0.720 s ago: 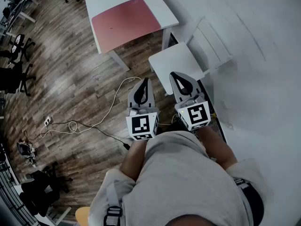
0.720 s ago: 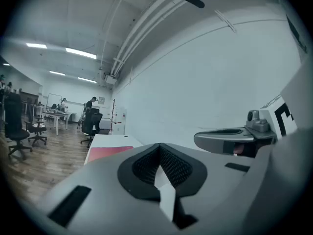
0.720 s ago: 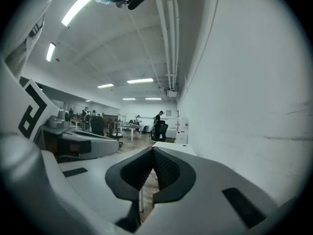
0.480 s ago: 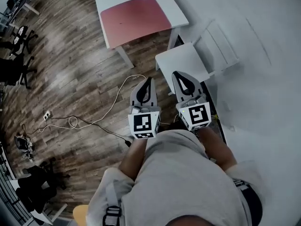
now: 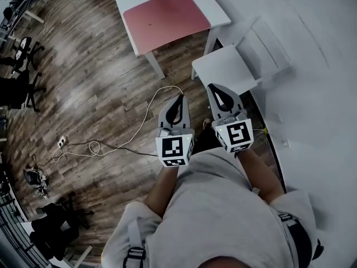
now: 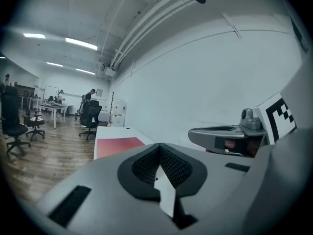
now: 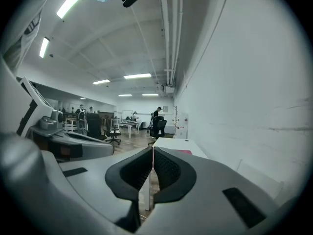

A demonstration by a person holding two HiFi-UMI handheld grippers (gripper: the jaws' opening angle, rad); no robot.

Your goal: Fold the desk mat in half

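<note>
A pink desk mat (image 5: 166,19) lies flat on a white table (image 5: 215,13) at the top of the head view, well ahead of both grippers. The mat (image 6: 117,145) also shows in the left gripper view, and a sliver of it (image 7: 186,152) in the right gripper view. My left gripper (image 5: 179,97) and right gripper (image 5: 216,88) are held side by side close to my body, above the floor, pointing toward the table. Both are shut with nothing between the jaws.
A white chair (image 5: 240,60) stands between me and the table, just ahead of the right gripper. A white cable (image 5: 134,133) trails over the wooden floor to a socket (image 5: 61,142). A white wall (image 5: 312,66) runs on the right. Office chairs (image 5: 19,71) stand far left.
The table, mat and chair have shifted slightly right and closer in the head view as I move toward them. Both grippers stay shut and side by side.
</note>
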